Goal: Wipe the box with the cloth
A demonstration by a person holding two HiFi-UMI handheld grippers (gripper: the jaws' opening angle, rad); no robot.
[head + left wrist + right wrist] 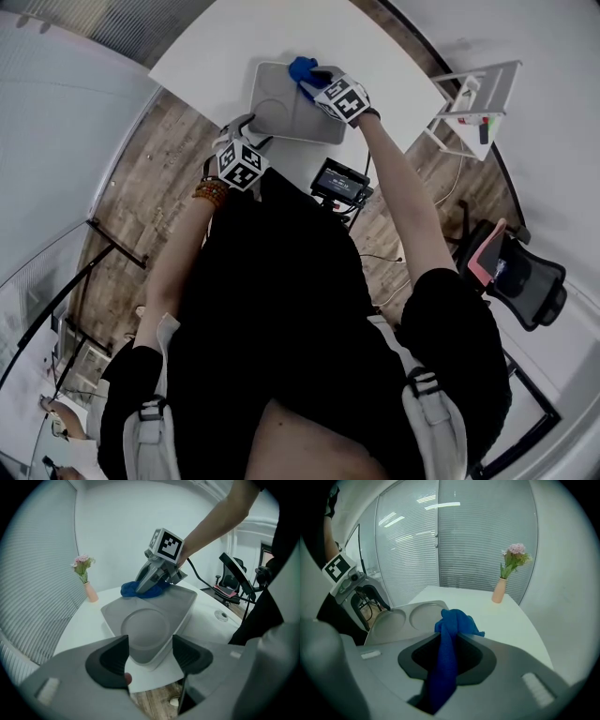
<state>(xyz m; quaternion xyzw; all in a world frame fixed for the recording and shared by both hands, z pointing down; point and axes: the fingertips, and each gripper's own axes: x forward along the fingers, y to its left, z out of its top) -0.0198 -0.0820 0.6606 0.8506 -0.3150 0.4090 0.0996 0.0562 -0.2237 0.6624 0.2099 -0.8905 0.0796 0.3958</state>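
Note:
The grey box (286,103) lies flat on the white table (216,47), its lid showing round recesses (145,627). My right gripper (314,82) is shut on the blue cloth (302,68), which is bunched between its jaws (450,630) and rests on the far end of the box (143,588). In the right gripper view the box (401,618) lies just beyond the cloth. My left gripper (246,131) stands open at the near edge of the box (150,656), its pads apart with nothing between them.
A small pink vase with flowers (506,576) stands on the table beyond the box (86,581). A monitor on a stand (342,183), a white rack (478,98) and an office chair (516,272) stand on the wooden floor beside the table.

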